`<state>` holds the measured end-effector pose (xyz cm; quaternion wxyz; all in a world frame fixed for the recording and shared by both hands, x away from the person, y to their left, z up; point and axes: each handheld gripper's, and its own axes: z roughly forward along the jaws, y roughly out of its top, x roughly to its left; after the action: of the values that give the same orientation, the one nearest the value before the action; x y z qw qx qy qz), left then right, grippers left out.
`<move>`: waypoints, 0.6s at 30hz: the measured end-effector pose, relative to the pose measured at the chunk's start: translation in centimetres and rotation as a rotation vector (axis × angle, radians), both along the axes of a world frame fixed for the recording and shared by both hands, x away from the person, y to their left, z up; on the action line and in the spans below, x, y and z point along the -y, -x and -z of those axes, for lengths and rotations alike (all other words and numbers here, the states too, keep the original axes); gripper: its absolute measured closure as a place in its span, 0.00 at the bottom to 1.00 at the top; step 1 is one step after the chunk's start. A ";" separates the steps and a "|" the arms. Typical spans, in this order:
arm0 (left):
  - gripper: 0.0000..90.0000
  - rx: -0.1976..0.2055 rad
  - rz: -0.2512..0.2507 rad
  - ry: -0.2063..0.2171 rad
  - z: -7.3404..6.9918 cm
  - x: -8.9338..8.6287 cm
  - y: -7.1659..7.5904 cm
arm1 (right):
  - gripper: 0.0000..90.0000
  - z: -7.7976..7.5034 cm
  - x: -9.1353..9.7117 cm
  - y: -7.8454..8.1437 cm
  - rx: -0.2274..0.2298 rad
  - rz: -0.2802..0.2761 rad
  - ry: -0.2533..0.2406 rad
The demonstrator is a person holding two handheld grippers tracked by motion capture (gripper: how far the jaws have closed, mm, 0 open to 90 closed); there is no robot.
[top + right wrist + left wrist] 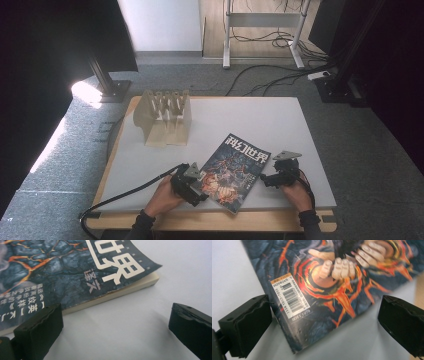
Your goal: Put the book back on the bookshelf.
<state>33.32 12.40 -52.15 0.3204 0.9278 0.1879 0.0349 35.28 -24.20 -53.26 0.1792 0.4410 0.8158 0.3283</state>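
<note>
So this looks like the approach stage of picking up the magazine (235, 171), nothing's actually gripped yet. It's lying flat on the white worktop (280, 120), turned at an angle, close to the near edge and a bit right of centre. There's a wooden rack (164, 117) with upright pegs further back on the left, well apart from the action, so my guess is that's where the magazine is headed, but that's just a guess.

Left gripper (192, 184) is down at the magazine's near-left corner. In the left gripper view its fingers (247, 325) are spread wide, one sitting just beside the spine edge next to the barcode label (291, 298), the other out past the bottom edge over bare worktop. Nothing is held between them.

Right gripper (272, 178) is on the other side, just beside the right-hand edge. In the right gripper view the fingers (40, 327) are also wide open and empty; one is right up by the page block, the other well clear over the worktop. You can see the cover (75, 275) curling up a little off the pages at that corner.

Next move, I reckon: one side needs to get a finger under the edge, since the thing is flat on the surface. That lifted corner on the right looks like the easier way in. Then close on it gently so the cover doesn't crease or tear away from the pages.
</note>
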 end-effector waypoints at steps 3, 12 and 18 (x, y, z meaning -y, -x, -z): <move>0.00 -0.022 0.014 0.005 -0.5 -0.6 -0.6 | 0.00 0.0 0.0 -0.3 -0.002 0.003 -0.011; 0.00 0.081 -0.166 -0.026 -0.8 -3.9 -4.9 | 0.00 -0.2 -0.9 -2.1 0.004 0.022 0.008; 0.00 0.062 -0.210 -0.010 0.3 -4.2 -6.8 | 0.00 -0.4 -2.0 -4.0 -0.002 0.029 0.027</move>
<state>40.10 16.60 -52.49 0.3160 0.9030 0.2741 0.0978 39.30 -22.15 -52.89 0.1893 0.4507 0.8138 0.3141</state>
